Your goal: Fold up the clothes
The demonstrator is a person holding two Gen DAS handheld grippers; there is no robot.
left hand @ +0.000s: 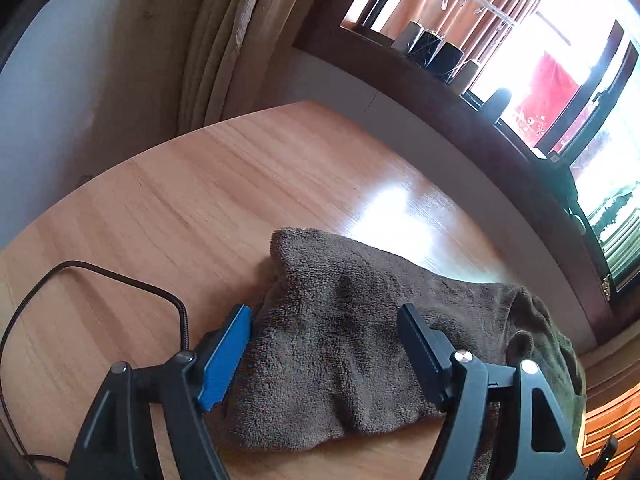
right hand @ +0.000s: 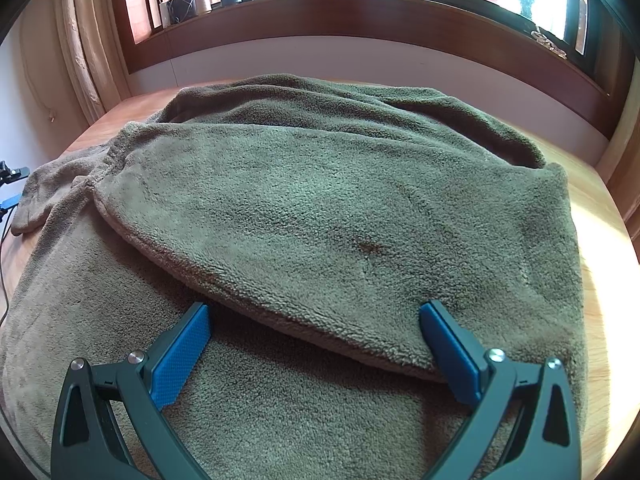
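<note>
Near edge of the fleece garment (right hand: 320, 208) runs out of frame under the right tool (right hand: 316, 344), so its full outline can't be made out; in the left wrist view only one end of it (left hand: 352, 344) shows, right side cut off by the tool's arm. Which part of the garment that end is, can't tell. Small dark spot on the top layer, right of centre.

Garment is olive-brown, lying on the wooden tabletop (left hand: 200, 200), covering most of it in the right view, with one layer folded over the lower one and a curved folded edge running across. A narrow piece trails off to the left. Black cable (left hand: 120, 276) loops on bare wood left of the cloth. Window sill (right hand: 360, 4) behind carries thread cones (right hand: 192, 0); curtain (left hand: 224, 40) hangs at left.

Left tool (left hand: 324, 328) is spread wide, fingers straddling the cloth end, the blue pad beside its edge, nothing gripped. Right tool is also wide open, low over the garment, fingers either side of the folded edge, holding nothing.
</note>
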